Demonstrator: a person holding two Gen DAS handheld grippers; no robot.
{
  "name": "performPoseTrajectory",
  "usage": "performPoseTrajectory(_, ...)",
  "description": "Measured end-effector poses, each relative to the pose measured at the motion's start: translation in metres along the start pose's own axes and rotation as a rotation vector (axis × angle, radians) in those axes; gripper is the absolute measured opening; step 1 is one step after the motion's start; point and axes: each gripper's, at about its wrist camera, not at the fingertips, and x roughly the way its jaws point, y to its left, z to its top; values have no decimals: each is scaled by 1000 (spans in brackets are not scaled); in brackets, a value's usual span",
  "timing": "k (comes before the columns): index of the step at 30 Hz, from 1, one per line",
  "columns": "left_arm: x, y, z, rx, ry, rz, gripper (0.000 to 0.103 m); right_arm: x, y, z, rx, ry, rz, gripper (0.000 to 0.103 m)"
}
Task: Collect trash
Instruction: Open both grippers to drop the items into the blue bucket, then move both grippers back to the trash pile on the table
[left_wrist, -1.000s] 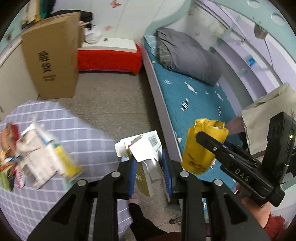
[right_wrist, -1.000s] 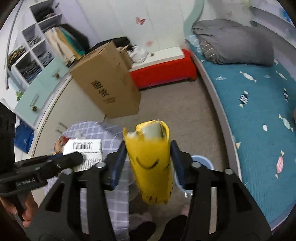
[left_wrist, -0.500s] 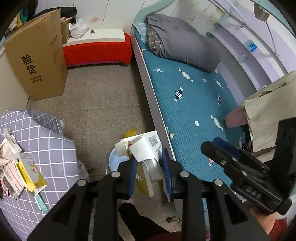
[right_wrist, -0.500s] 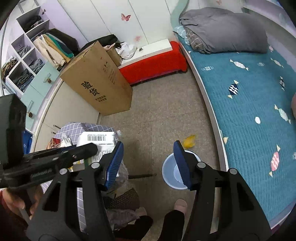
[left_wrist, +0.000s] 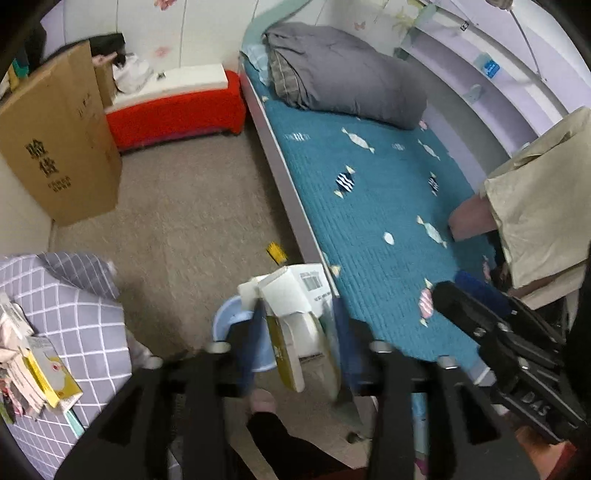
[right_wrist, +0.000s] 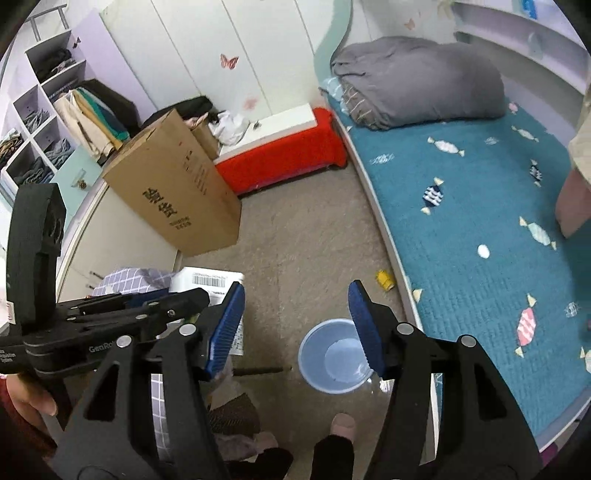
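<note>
My left gripper (left_wrist: 297, 325) is shut on a white carton with a barcode (left_wrist: 295, 291) and holds it above the pale blue bin (left_wrist: 231, 321) on the floor. The same carton (right_wrist: 208, 278) shows in the right wrist view, held by the left gripper (right_wrist: 199, 297). My right gripper (right_wrist: 295, 325) is open and empty above the blue bin (right_wrist: 334, 354). The yellow packet (right_wrist: 384, 279) lies on the floor beside the bed edge, outside the bin; it also shows in the left wrist view (left_wrist: 277, 253). More wrappers (left_wrist: 33, 362) lie on the checked cloth (left_wrist: 85, 325).
A teal bed (right_wrist: 480, 221) with a grey duvet runs along the right. A large cardboard box (right_wrist: 173, 195) and a red bench (right_wrist: 280, 158) stand at the back. My foot (right_wrist: 341, 424) is just below the bin. The right gripper (left_wrist: 480, 314) shows at right in the left view.
My right gripper opened and let go of the yellow packet, which fell to the floor by the bed, beside the bin. The left gripper moved over the bin with the carton.
</note>
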Motion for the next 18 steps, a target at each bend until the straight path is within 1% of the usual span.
performPoseTrajectory(1, 0, 1, 0, -6, -5, 0, 77, 0, -2, 1, 2, -2, -4, 60)
performPoseTrajectory(2, -1, 2, 0, -12, -9, 15, 78, -1, -3, 0, 4, -1, -4, 60)
performPoseTrajectory(4, -3, 5, -3, -14, -1, 15, 78, -1, -4, -1, 8, 2, -2, 60)
performPoseTrajectory(10, -24, 23, -20, -74, -36, 48, 78, 1, 9, -4, -14, 20, 24, 60)
performPoseTrajectory(13, -40, 37, -34, -113, -53, 65, 78, 3, 30, -8, -45, 33, 52, 60)
performPoseTrajectory(18, -72, 65, -63, -167, -95, 98, 78, 9, 77, -19, -115, 64, 114, 60)
